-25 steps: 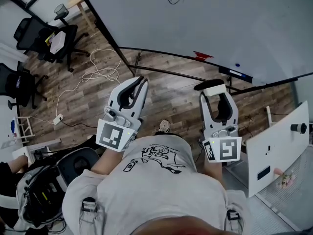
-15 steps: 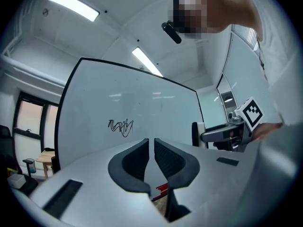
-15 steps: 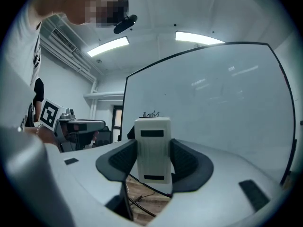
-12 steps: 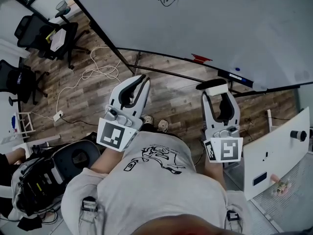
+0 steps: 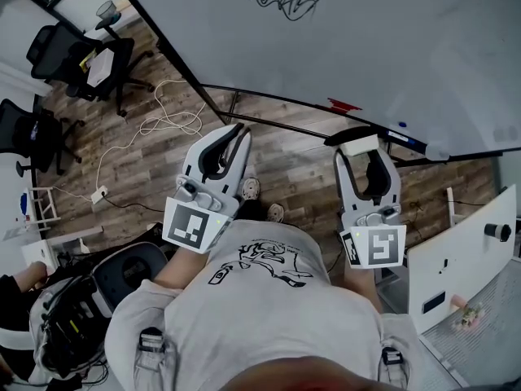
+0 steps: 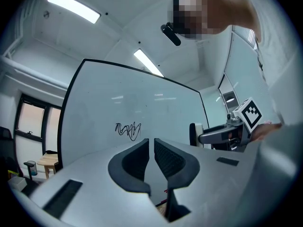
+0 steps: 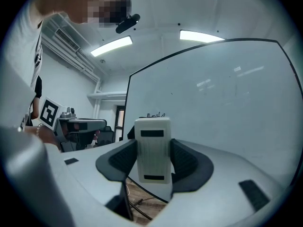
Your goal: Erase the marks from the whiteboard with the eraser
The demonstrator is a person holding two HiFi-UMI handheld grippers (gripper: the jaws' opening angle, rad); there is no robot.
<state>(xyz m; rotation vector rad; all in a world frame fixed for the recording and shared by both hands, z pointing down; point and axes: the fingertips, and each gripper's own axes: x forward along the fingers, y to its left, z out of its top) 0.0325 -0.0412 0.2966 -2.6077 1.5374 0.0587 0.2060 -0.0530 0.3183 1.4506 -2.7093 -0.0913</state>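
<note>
Right hand-held gripper (image 5: 363,155) still clamps eraser (image 7: 152,148), marks (image 5: 284,2) untouched.

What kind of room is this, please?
Most likely an office or meeting room: a large whiteboard with a scribble on it, black office chairs on the wood-pattern floor, and strip lights on the ceiling.
</note>
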